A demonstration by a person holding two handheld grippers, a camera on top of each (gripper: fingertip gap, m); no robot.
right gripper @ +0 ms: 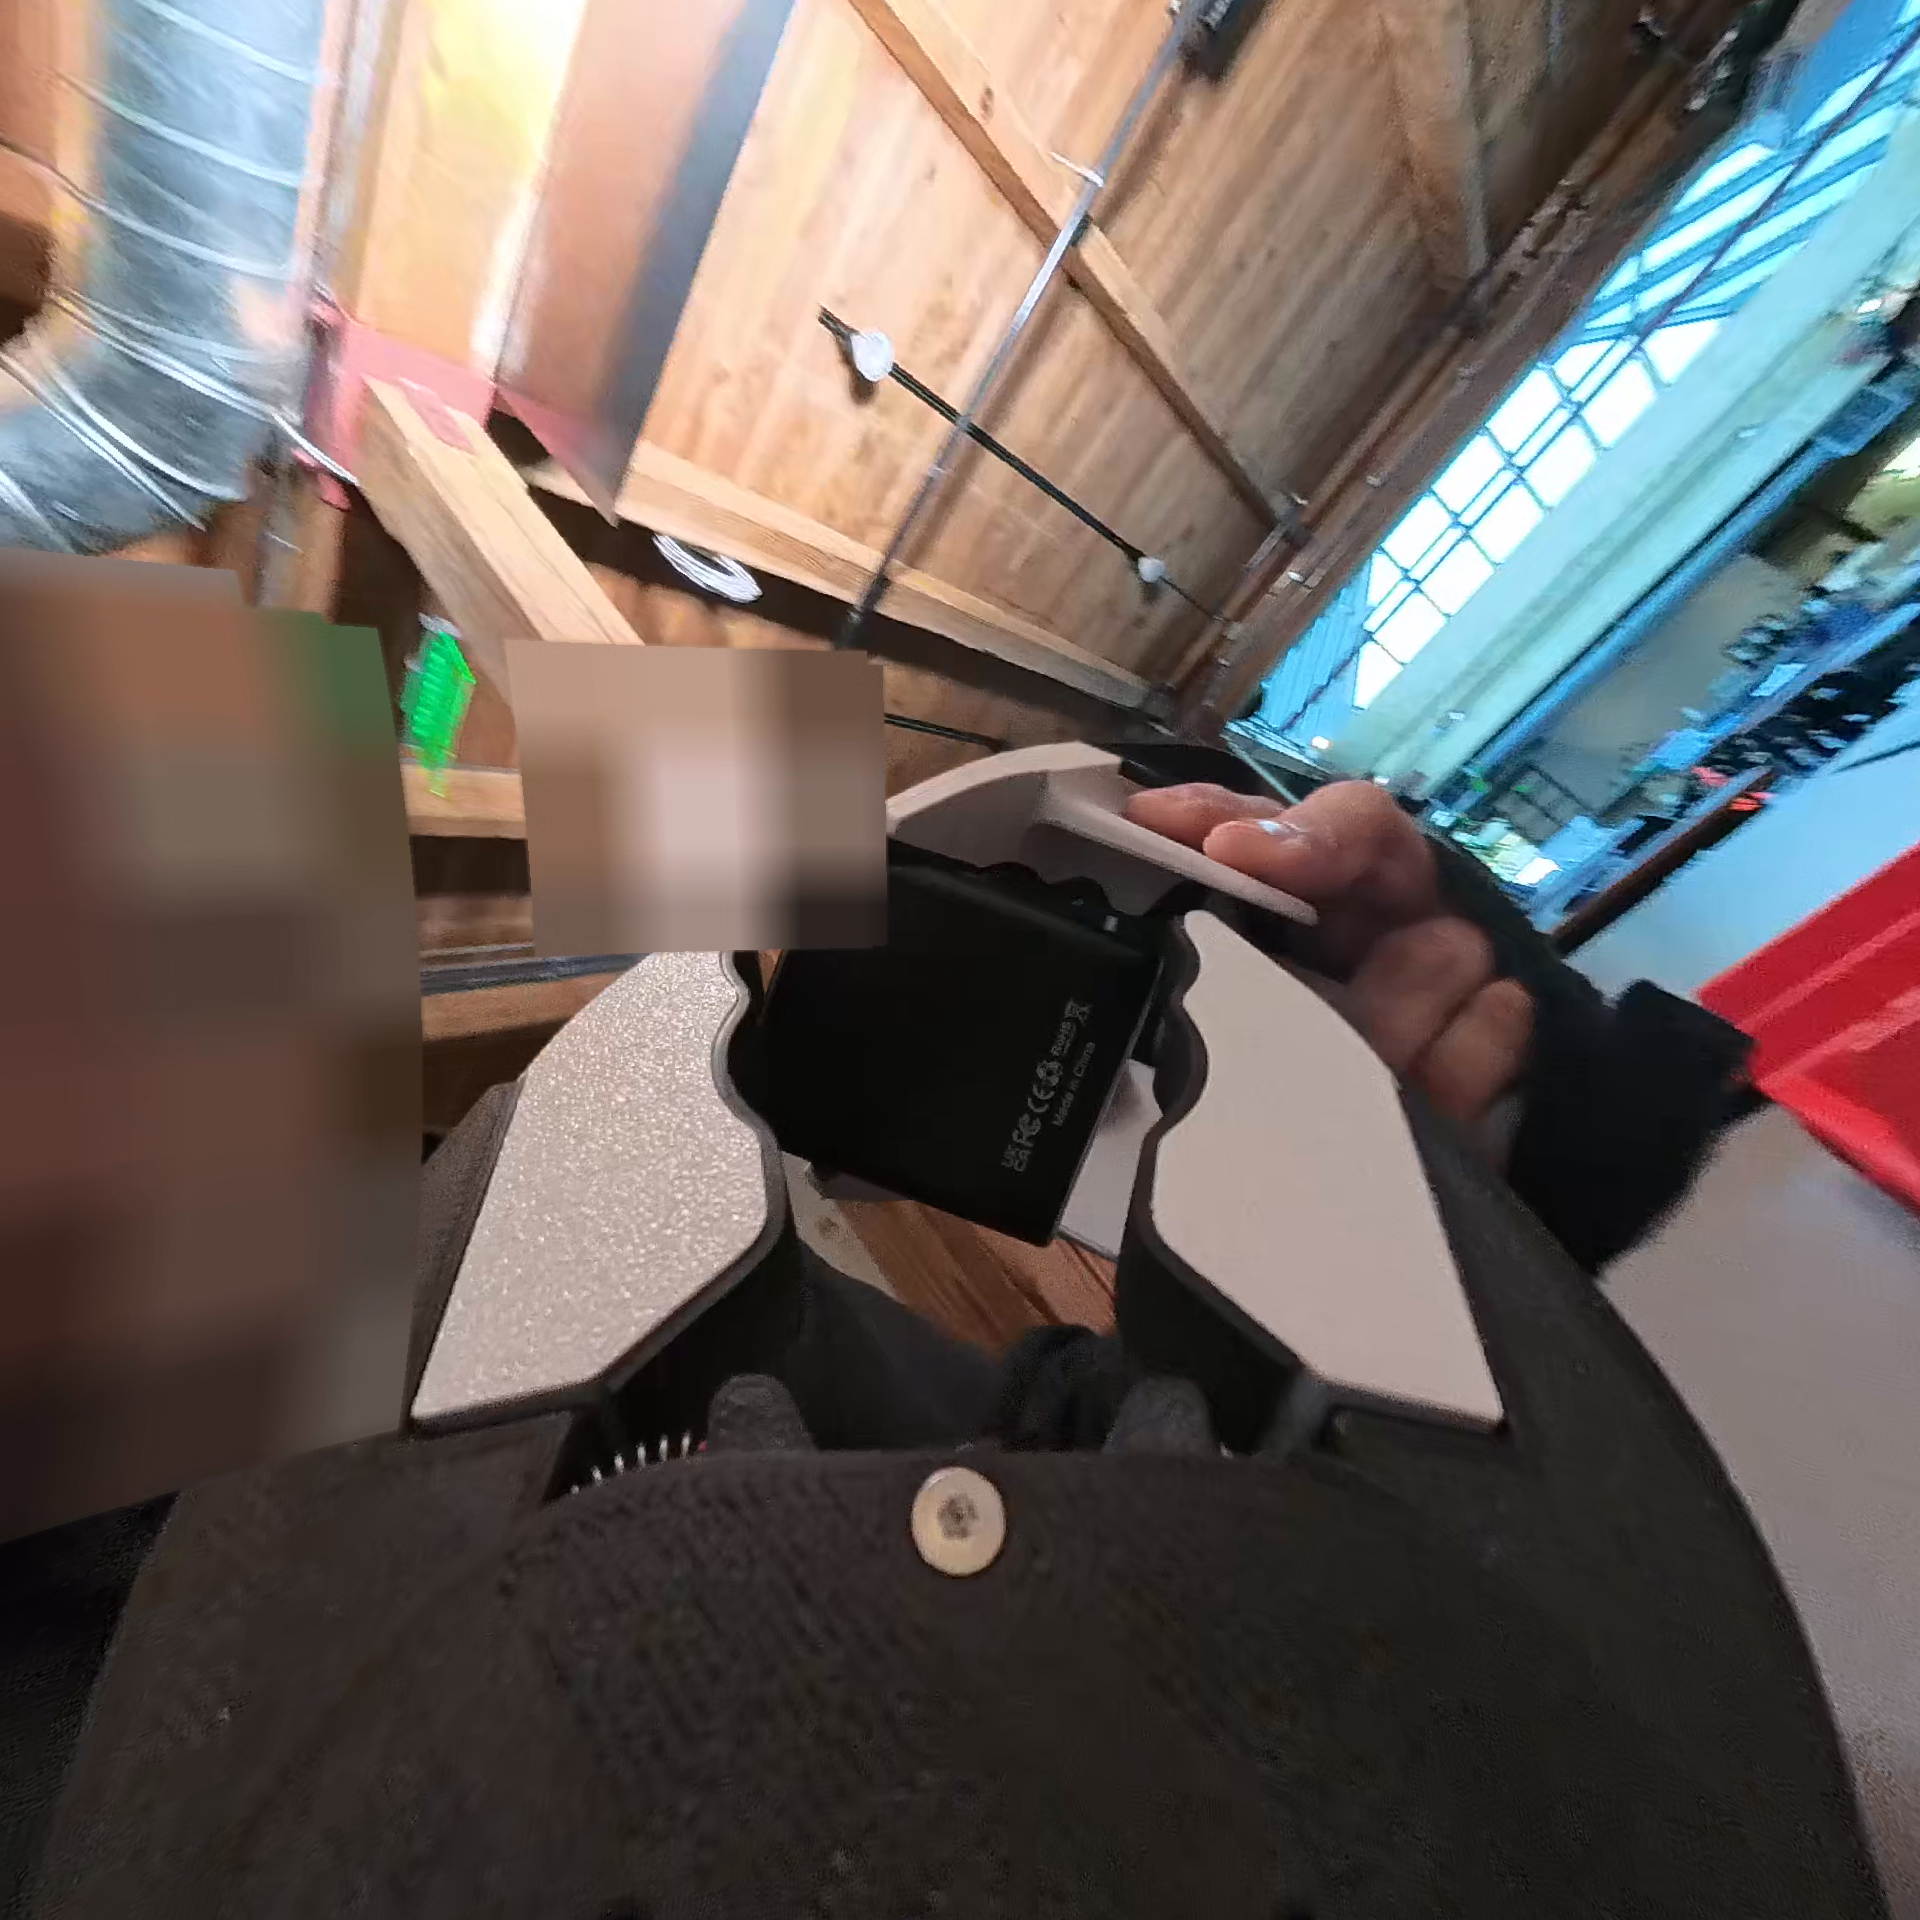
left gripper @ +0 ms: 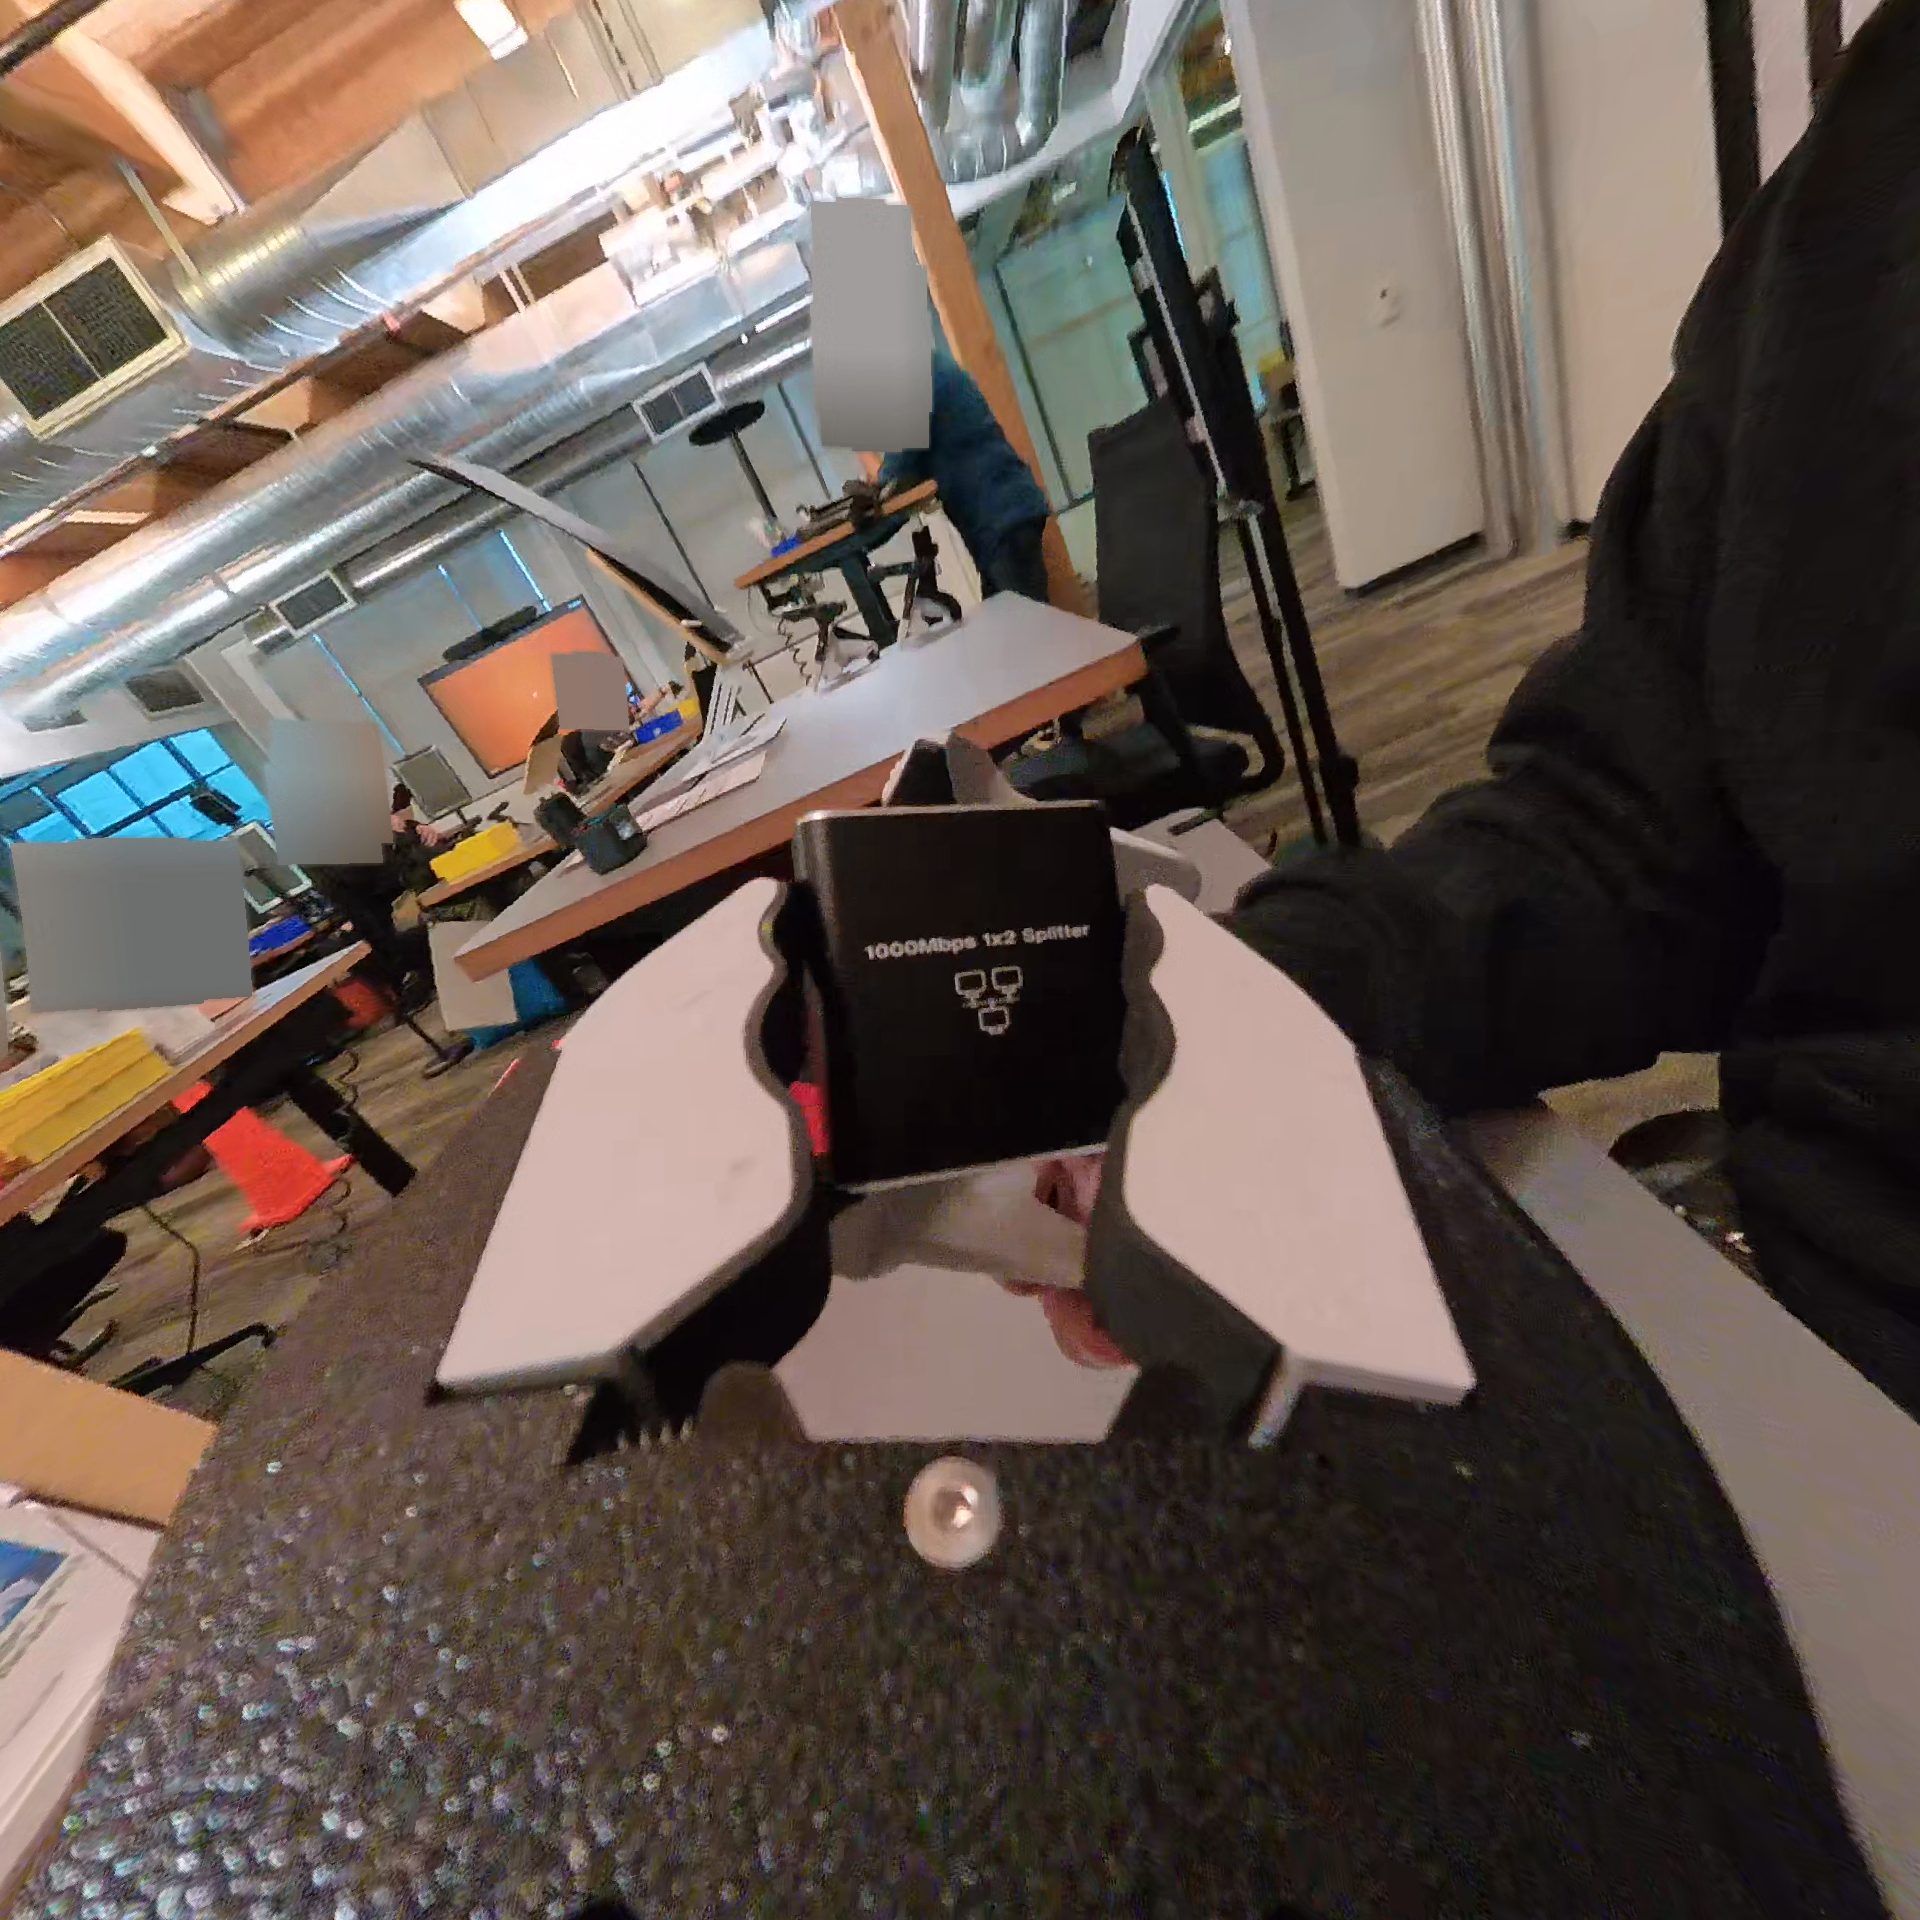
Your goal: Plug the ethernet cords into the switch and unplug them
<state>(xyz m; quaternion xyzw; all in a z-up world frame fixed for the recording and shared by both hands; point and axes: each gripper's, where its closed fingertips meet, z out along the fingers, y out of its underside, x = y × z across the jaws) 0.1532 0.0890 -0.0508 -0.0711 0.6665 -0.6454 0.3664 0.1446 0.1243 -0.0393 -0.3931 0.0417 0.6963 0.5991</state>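
The switch [left gripper: 961, 997] is a small black box with white print on its face, held up in the air. My left gripper [left gripper: 961, 914] is shut on its two side edges. Its back face shows in the right wrist view [right gripper: 935, 1070], tilted. My right gripper [right gripper: 956, 956] is closed against that box's left and right edges. The right gripper's fingers [left gripper: 1164, 862] stick out behind the switch's far end. One white finger [right gripper: 1039, 816] of the left gripper lies along the box's top, with a bare hand [right gripper: 1371, 914] behind it. No ethernet cord is in view. A small red piece [left gripper: 805, 1117] shows beside the switch.
A black sleeve [left gripper: 1662, 831] fills the right side. Long grey tables [left gripper: 935, 707] stand behind, with people farther off. On the left are yellow bins [left gripper: 73, 1091] and an orange cone [left gripper: 270, 1164]. A cardboard edge [left gripper: 83, 1444] is at lower left. A red bin [right gripper: 1849, 1039] sits right. The tips of both grippers are at nearly the same place.
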